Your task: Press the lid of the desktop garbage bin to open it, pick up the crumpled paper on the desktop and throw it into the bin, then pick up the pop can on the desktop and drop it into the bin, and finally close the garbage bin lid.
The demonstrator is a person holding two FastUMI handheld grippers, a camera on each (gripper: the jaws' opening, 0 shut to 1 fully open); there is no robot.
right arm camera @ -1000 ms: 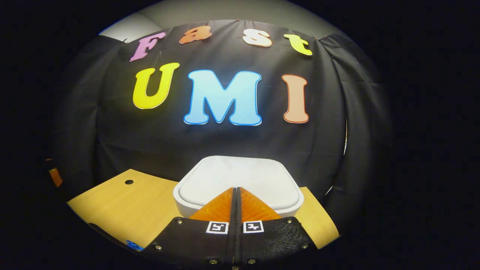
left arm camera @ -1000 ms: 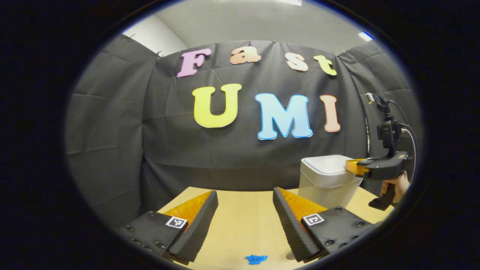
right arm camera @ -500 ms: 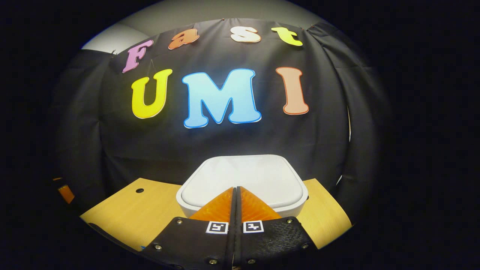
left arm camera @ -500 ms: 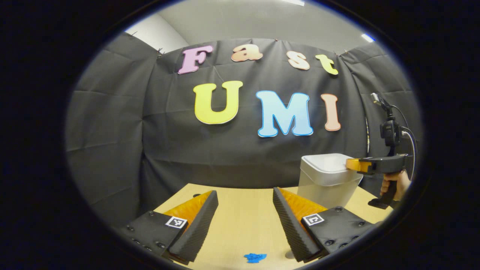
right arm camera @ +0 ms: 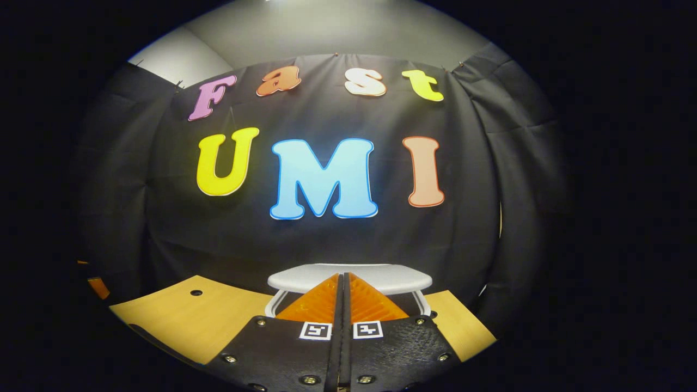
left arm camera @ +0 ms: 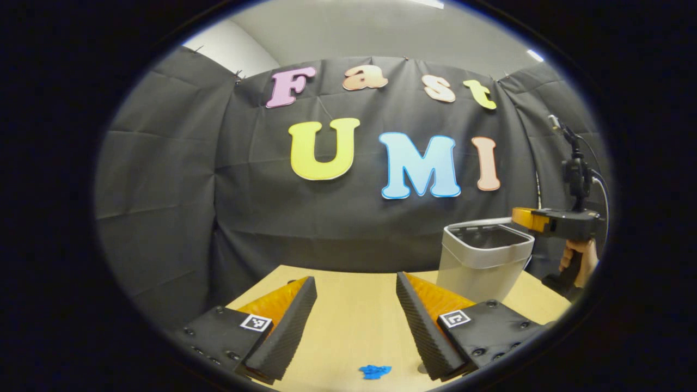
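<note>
Left gripper view: bin [left arm camera: 482,261] is sitting open; left gripper [left arm camera: 356,305] released, right gripper [right arm camera: 342,291] clenched, empty. Bin prob. light — press gently, lid's front edge.

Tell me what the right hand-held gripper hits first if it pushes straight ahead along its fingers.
Probably the raised lid of the bin. The right hand-held gripper is shut, its tips level with the lid's front edge. Depth is hard to judge; it might slip just under, toward the black cloth wall.
</note>
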